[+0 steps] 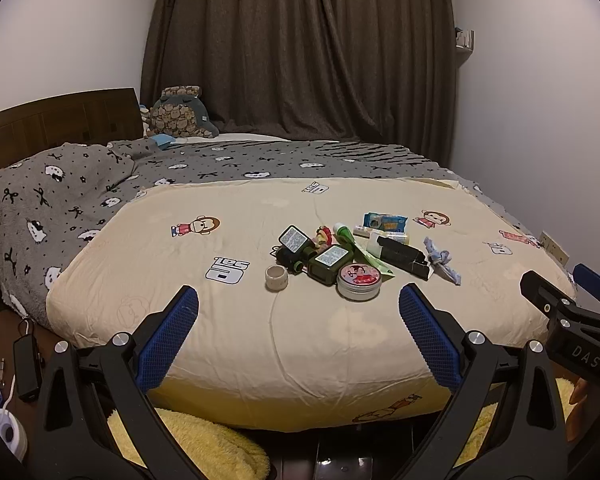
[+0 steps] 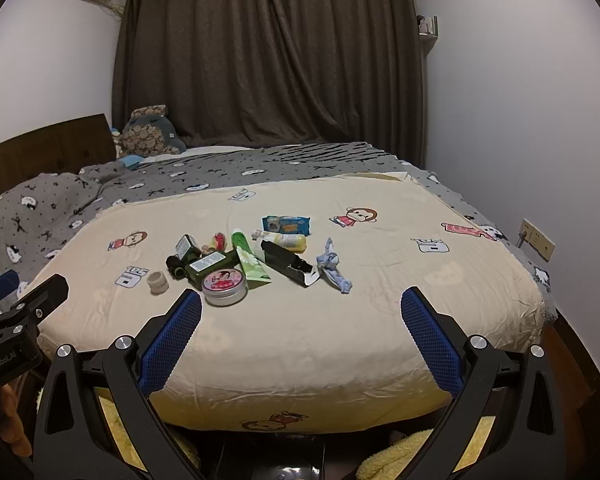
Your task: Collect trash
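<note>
A pile of small items lies on the cream quilt (image 1: 228,320) of the bed: a round tin with a pink lid (image 1: 359,281) (image 2: 224,282), dark green bottles (image 1: 328,263) (image 2: 206,266), a small beige cap (image 1: 276,277) (image 2: 157,282), a green tube (image 1: 360,246) (image 2: 249,258), a black box (image 1: 404,258) (image 2: 286,262), a blue wipes packet (image 1: 385,222) (image 2: 286,224) and a knotted blue cloth (image 1: 442,260) (image 2: 334,266). My left gripper (image 1: 298,300) is open and empty, short of the pile. My right gripper (image 2: 300,300) is open and empty, also short of it.
A grey patterned blanket (image 1: 60,200) covers the bed's far and left side, with a plush toy (image 1: 178,114) by the wooden headboard. Dark curtains hang behind. A yellow fluffy rug (image 1: 204,444) lies below the bed's front edge. A wall socket (image 2: 538,240) is at right.
</note>
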`<action>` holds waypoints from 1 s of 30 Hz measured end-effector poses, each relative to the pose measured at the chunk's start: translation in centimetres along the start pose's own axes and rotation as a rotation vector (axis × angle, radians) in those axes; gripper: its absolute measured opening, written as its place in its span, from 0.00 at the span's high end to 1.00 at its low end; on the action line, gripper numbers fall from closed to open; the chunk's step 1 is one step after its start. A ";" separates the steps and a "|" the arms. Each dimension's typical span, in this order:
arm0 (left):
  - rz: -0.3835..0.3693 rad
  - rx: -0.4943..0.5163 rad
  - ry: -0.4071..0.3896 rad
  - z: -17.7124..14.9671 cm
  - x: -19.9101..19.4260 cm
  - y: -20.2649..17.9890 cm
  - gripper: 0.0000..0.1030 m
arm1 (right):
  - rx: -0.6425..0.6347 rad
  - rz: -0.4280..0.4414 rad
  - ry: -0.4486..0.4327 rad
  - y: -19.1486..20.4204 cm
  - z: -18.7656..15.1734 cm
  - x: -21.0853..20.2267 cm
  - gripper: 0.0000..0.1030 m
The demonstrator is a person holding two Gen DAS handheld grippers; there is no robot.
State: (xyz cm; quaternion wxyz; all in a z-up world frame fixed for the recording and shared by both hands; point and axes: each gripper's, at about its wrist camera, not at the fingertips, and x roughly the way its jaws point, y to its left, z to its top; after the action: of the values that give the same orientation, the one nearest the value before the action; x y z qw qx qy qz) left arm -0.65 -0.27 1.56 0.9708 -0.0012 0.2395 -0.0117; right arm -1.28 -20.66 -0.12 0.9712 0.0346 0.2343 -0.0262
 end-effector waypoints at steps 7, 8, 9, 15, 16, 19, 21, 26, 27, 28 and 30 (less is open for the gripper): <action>-0.001 -0.001 0.000 -0.1 -0.1 0.2 0.08 | -0.002 0.003 0.001 0.0 0.0 0.0 0.03; -0.001 -0.001 -0.001 -0.1 -0.1 0.2 0.08 | 0.002 0.003 0.000 0.0 0.1 0.0 0.03; -0.001 0.000 0.000 -0.1 0.0 0.1 0.08 | 0.004 0.003 0.000 0.0 0.1 0.0 0.03; 0.000 0.000 -0.001 -0.1 0.0 0.1 0.08 | 0.007 -0.001 -0.004 -0.1 0.2 -0.1 0.03; -0.001 0.000 -0.002 -0.1 -0.1 0.1 0.08 | 0.007 0.000 -0.004 -0.1 0.2 -0.1 0.03; -0.001 0.001 -0.001 0.0 0.0 0.0 0.08 | 0.006 0.002 -0.005 -0.1 0.2 -0.1 0.03; -0.003 0.000 -0.003 0.0 -0.1 0.1 0.08 | 0.005 0.004 -0.008 -0.1 0.2 -0.2 0.03; -0.003 0.001 -0.002 0.0 0.0 0.0 0.08 | 0.006 0.002 -0.005 -0.2 0.2 -0.2 0.03; -0.002 0.001 -0.004 -0.1 -0.1 0.0 0.08 | 0.004 0.003 -0.003 -0.2 0.1 -0.2 0.03; -0.002 0.001 -0.004 -0.1 -0.1 0.0 0.08 | 0.003 0.003 -0.002 -0.1 0.2 -0.1 0.03; -0.003 0.003 -0.003 0.0 0.0 -0.1 0.08 | 0.000 0.006 0.003 0.0 0.2 0.0 0.03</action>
State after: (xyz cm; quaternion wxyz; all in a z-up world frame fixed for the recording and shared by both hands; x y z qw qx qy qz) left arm -0.64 -0.40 1.55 0.9711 0.0000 0.2381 -0.0134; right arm -1.20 -20.71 0.07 0.9710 0.0352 0.2355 -0.0233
